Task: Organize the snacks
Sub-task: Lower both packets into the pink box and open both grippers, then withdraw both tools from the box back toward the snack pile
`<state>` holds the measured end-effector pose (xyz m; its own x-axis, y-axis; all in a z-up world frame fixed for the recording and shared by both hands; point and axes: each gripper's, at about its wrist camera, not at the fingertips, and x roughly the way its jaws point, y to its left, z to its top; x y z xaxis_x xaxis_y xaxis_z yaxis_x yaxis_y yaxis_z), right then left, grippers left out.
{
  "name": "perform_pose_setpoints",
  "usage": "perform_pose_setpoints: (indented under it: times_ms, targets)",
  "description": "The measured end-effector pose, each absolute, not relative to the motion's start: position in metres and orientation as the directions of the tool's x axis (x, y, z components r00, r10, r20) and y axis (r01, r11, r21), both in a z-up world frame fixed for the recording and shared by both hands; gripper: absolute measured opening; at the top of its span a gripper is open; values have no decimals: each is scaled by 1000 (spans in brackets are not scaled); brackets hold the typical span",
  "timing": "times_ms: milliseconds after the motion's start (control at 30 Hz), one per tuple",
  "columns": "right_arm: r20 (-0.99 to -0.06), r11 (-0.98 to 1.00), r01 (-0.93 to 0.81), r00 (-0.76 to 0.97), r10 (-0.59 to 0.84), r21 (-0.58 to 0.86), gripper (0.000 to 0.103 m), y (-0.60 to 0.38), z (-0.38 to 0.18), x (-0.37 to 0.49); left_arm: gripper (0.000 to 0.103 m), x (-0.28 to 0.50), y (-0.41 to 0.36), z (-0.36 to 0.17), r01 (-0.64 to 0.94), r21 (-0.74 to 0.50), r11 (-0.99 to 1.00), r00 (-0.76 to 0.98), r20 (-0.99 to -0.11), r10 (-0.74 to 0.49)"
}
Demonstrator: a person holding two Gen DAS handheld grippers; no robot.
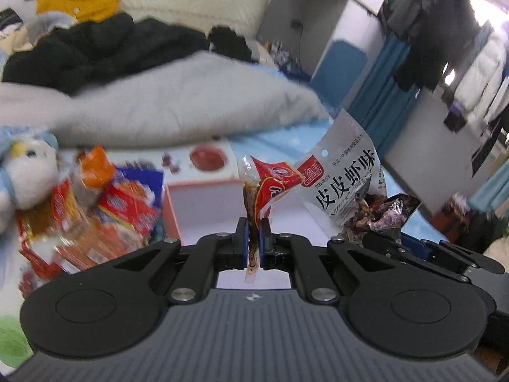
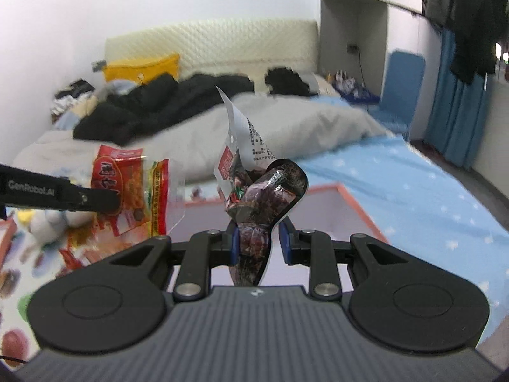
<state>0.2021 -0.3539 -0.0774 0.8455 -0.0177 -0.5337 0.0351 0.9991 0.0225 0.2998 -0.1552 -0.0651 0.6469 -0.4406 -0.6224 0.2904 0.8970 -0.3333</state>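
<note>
My left gripper [image 1: 253, 242] is shut on the lower edge of a red and clear snack packet [image 1: 270, 184], which stands upright above the blue pads. In the right wrist view the same packet [image 2: 127, 191] shows red and yellow at the tip of the left gripper [image 2: 114, 203]. My right gripper [image 2: 259, 242] is shut on a crumpled dark and silver shrimp-flavour packet [image 2: 264, 197], held up in the air. That packet [image 1: 346, 172] also appears at the right of the left wrist view, above the right gripper [image 1: 378, 238]. Both packets hang over a white box with an orange rim [image 2: 350, 197].
A pile of red, orange and blue snack packets [image 1: 105, 210] lies left of the box [image 1: 203, 210], beside a white plush toy [image 1: 28, 172]. Behind are a grey duvet [image 1: 191, 102] and black clothes [image 1: 95, 51]. A blue starred sheet [image 2: 413, 191] spreads to the right.
</note>
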Motion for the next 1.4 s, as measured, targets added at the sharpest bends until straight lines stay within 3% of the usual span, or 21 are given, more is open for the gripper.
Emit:
perform_pose_setpoints:
  times_ms: [367, 600, 633, 667, 700, 733, 767, 1133, 1400]
  targets:
    - [-674, 995, 72, 739, -10, 64, 29, -382, -145, 213, 7, 318, -198, -131, 304, -310, 901, 521, -738, -430]
    - [-699, 990, 109, 715, -20, 84, 32, -391, -161, 213, 8, 324, -203, -149, 291, -292, 911, 512, -757, -406]
    - [-697, 991, 112, 716, -26, 78, 36, -390, -161, 213, 14, 325, -203, -148, 286, -284, 915, 512, -762, -396]
    - [-695, 990, 118, 718, -32, 76, 41, -390, -160, 214, 29, 325, -202, -147, 279, -273, 921, 509, -771, -383]
    - [-694, 989, 122, 719, -34, 78, 53, -389, -159, 214, 42, 325, -202, -146, 268, -267, 925, 508, -777, -372]
    - [-690, 989, 121, 723, -31, 83, 56, -390, -159, 215, 61, 325, -199, -144, 263, -270, 926, 520, -769, -372]
    - [-684, 989, 120, 729, -27, 88, 54, -390, -157, 214, 63, 323, -197, -141, 265, -276, 924, 534, -756, -379]
    - [-596, 987, 99, 803, -6, 124, 55, -387, -115, 206, 63, 305, -177, -90, 312, -251, 917, 628, -669, -397]
    - [-509, 991, 48, 861, 23, 127, 55, -366, -77, 191, 64, 289, -147, -66, 282, -193, 940, 709, -618, -340]
